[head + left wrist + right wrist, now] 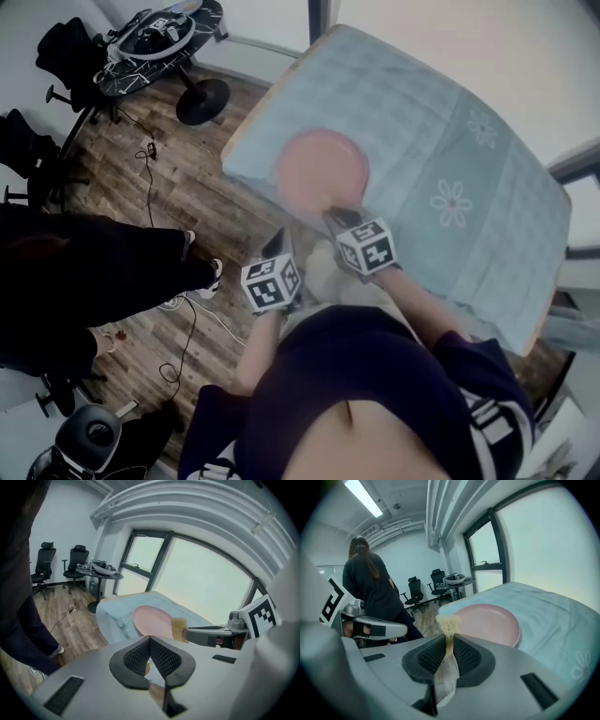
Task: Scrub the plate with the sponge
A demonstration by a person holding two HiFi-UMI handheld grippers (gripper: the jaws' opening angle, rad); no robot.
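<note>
The plate [322,169] is pink and lies flat on the pale blue tablecloth [450,131], close to the left edge of the table [251,118].

Right gripper [449,637]: jaws clamped on the sponge [447,623]. The yellow sponge is squeezed thin between the pads, and its frayed tip projects beyond them. The tip sits at the near rim of the plate; contact with the plate cannot be confirmed.

Left gripper [150,642]: jaws pressed together, with nothing between them. It is positioned just left of the right gripper, short of the table's near edge and apart from the plate.

A person [94,272] in dark clothing stands on the wooden floor [187,187] to the left. Office chairs [58,566] stand at the far wall.
</note>
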